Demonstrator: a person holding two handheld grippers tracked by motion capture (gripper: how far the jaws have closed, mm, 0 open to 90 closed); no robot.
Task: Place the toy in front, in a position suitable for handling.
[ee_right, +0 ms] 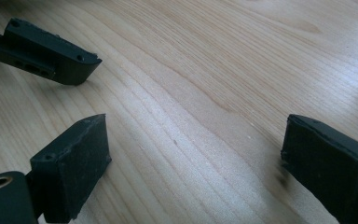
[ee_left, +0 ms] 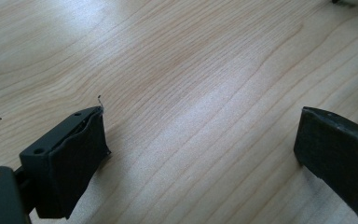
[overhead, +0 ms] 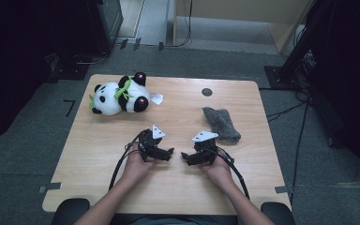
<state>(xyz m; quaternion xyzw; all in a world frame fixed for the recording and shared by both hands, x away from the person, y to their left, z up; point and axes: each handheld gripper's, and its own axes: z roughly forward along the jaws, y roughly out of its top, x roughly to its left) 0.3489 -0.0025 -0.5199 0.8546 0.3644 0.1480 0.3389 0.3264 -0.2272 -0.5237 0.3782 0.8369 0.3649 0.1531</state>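
The wooden surface (overhead: 178,183) is a pale rectangle with rounded corners, and its grain shows close up in both gripper views. Largest on it is the panda plush toy (overhead: 119,96) — white and black with a green band round its neck — lying on its side near the far left corner, with a small white tag (overhead: 156,98) just beside it toward the middle of the surface. Next in size, a grey cloth (overhead: 221,123) lies crumpled in a long strip toward the right edge, about halfway between the far and near edges.

The two grippers sit side by side near the middle of the surface, somewhat closer to the near edge, each held in a hand that comes in over the near edge. The left gripper (overhead: 170,152) points toward the right one; in the left gripper view its jaws stand wide apart, released, with bare wood between them. The right gripper (overhead: 184,156) points back at it, tips near each other but apart, and lies just beside the near end of the grey cloth; in the right gripper view its jaws are likewise spread with nothing between them — and a jaw of the left gripper shows at the upper left. Smallest, a dark round spot (overhead: 206,92) marks the surface near the far edge.
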